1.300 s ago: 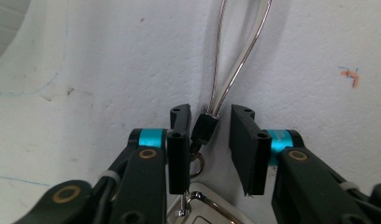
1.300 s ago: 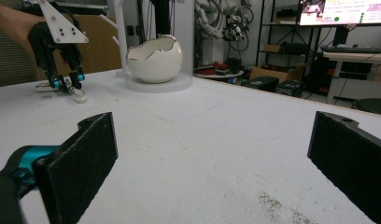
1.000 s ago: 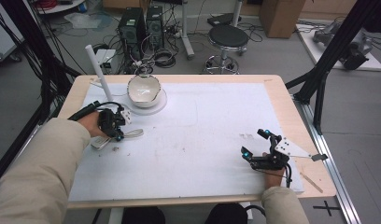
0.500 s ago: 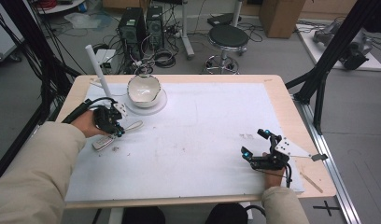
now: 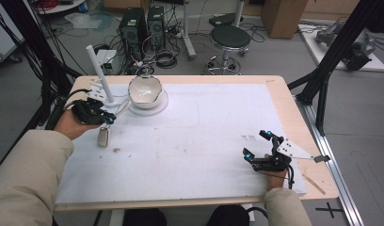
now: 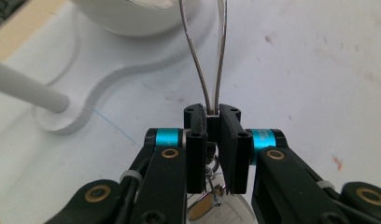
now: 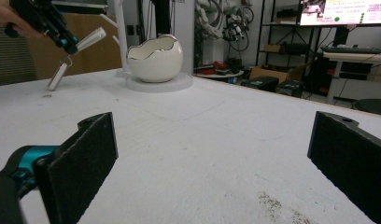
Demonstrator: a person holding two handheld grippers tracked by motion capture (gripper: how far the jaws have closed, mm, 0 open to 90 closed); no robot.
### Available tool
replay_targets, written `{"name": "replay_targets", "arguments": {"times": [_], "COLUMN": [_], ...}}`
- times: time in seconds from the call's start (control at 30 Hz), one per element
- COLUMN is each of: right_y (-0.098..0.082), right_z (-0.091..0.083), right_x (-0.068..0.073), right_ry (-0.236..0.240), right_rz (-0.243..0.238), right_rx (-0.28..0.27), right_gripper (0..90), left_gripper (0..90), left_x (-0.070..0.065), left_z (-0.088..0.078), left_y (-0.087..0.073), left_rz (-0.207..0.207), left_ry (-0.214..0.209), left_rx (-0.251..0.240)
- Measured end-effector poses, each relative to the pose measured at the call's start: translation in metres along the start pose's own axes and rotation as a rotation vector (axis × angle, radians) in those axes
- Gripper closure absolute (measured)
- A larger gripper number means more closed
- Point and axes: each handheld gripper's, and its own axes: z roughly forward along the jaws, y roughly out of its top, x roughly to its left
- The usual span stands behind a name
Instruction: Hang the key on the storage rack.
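My left gripper [image 5: 108, 117] is shut on a thin metal loop [image 6: 212, 70], at the left of the white mat. The loop points toward the white egg-shaped bowl [image 5: 145, 89]. A silver key fob [image 5: 103, 136] dangles below the jaws, with its lower end at or just above the mat. In the right gripper view the left gripper [image 7: 62, 39] holds the loop [image 7: 90, 38] up, and the fob [image 7: 58, 77] hangs slanted. My right gripper [image 5: 256, 143] rests open near the front right of the mat, with nothing between its pads [image 7: 88, 154].
The bowl [image 7: 154, 52] sits on a flat white base [image 5: 159, 104]. A white post [image 5: 100, 70] rises from that base just left of the bowl. The wooden table edge [image 5: 298, 117] borders the mat. A stool [image 5: 230, 37] and computer cases stand beyond the table.
My left gripper has moved left and slightly up with the loop. The fob, which lay on the mat, now dangles below it. The right gripper has stayed still.
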Motion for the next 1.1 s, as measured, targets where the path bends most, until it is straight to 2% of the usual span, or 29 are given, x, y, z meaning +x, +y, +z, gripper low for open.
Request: {"name": "replay_targets", "arguments": {"times": [0.03, 0.07, 0.13, 0.27, 0.4, 0.47, 0.5, 0.53, 0.6, 0.63, 0.67, 0.73, 0.8, 0.97, 1.03, 1.1], "right_y": [0.0, 0.0, 0.0, 0.0, 0.0, 0.0, 0.0, 0.0, 0.0, 0.0, 0.0, 0.0, 0.0, 0.0, 0.0, 0.0], "right_z": [0.0, 0.0, 0.0, 0.0, 0.0, 0.0, 0.0, 0.0, 0.0, 0.0, 0.0, 0.0, 0.0, 0.0, 0.0, 0.0], "right_x": [0.0, 0.0, 0.0, 0.0, 0.0, 0.0, 0.0, 0.0, 0.0, 0.0, 0.0, 0.0, -0.001, -0.001, 0.0, -0.001], "right_ry": [-0.001, 0.0, 0.0, 0.0, 0.002, 0.003, 0.001, 0.001, 0.002, 0.0, 0.0, 0.002, 0.002, 0.001, 0.003, 0.002], "right_rz": [-0.002, 0.0, -0.001, -0.002, -0.006, -0.005, 0.001, 0.001, 0.0, -0.002, -0.002, -0.001, 0.0, -0.001, 0.002, 0.0], "right_rx": [0.0, 0.0, 0.0, -0.001, -0.001, -0.001, 0.001, 0.001, 0.0, 0.001, 0.001, 0.0, 0.001, -0.001, 0.002, 0.001], "right_gripper": [0.6, 0.6, 0.6, 0.6, 0.6, 0.6, 0.6, 0.6, 0.6, 0.6, 0.6, 0.6, 0.6, 0.6, 0.6, 0.6], "left_gripper": [81.3, 81.3, 81.3, 81.4, 81.4, 81.3, 81.4, 81.4, 81.3, 81.3, 81.3, 81.3, 81.3, 81.3, 81.3, 81.3], "left_x": [0.002, 0.002, 0.007, 0.008, 0.01, 0.012, 0.012, 0.012, 0.014, 0.016, 0.016, 0.018, 0.02, 0.023, 0.025, 0.026], "left_z": [-0.004, -0.004, -0.013, -0.017, -0.024, -0.027, -0.027, -0.029, -0.032, -0.035, -0.035, -0.038, -0.039, -0.037, -0.034, -0.033], "left_y": [-0.001, -0.001, -0.003, -0.003, -0.003, -0.005, -0.005, -0.006, -0.008, -0.01, -0.01, -0.012, -0.013, -0.014, -0.015, -0.015], "left_rz": [-0.02, -0.02, -0.062, -0.09, -0.174, -0.208, -0.208, -0.236, -0.261, -0.289, -0.289, -0.341, -0.356, -0.372, -0.398, -0.404], "left_ry": [0.013, 0.013, 0.033, 0.061, 0.155, 0.199, 0.199, 0.237, 0.282, 0.336, 0.336, 0.368, 0.39, 0.426, 0.43, 0.427], "left_rx": [-0.02, -0.02, -0.066, -0.08, -0.163, -0.188, -0.188, -0.21, -0.234, -0.252, -0.252, -0.29, -0.301, -0.272, -0.279, -0.274]}}
